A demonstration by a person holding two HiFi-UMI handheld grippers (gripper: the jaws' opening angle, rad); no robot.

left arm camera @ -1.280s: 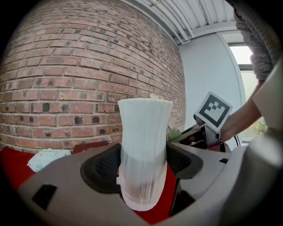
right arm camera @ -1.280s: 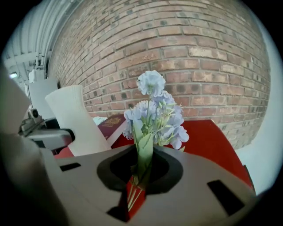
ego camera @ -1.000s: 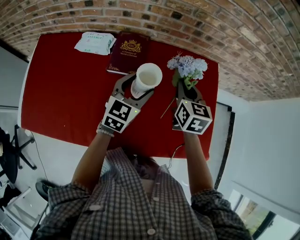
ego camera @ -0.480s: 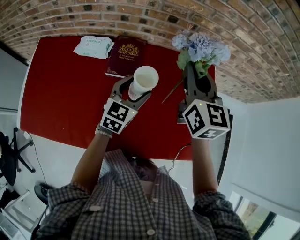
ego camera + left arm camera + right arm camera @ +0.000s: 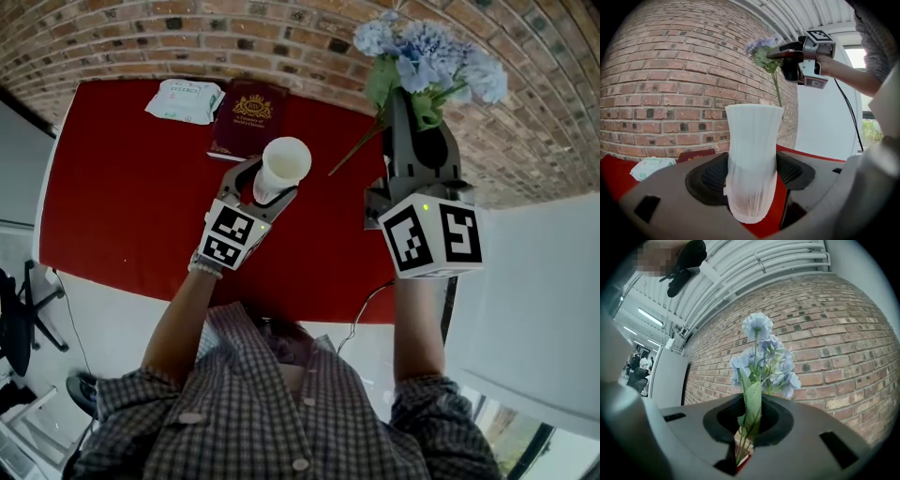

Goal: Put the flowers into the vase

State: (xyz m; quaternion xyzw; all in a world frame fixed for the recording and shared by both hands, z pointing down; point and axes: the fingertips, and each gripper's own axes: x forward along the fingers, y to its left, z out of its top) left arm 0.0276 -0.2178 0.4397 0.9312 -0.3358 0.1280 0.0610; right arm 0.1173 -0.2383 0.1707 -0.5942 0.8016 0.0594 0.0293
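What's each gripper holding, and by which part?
Left gripper: white vase, clamped round its lower body. Right gripper: flowers, pinched at the stems.

The vase is seen as white, matt and finely ribbed; plastic or ceramic cannot be told. The flowers look cloth-made, with matt pale blue petals. The left gripper and right gripper are moulded in smooth matt grey plastic, with black meshed pads. The tabletop is covered in matt red. The wall is rough brick. The wipes pack is wrapped in slightly glossy film. The shirt is woven checked cloth.
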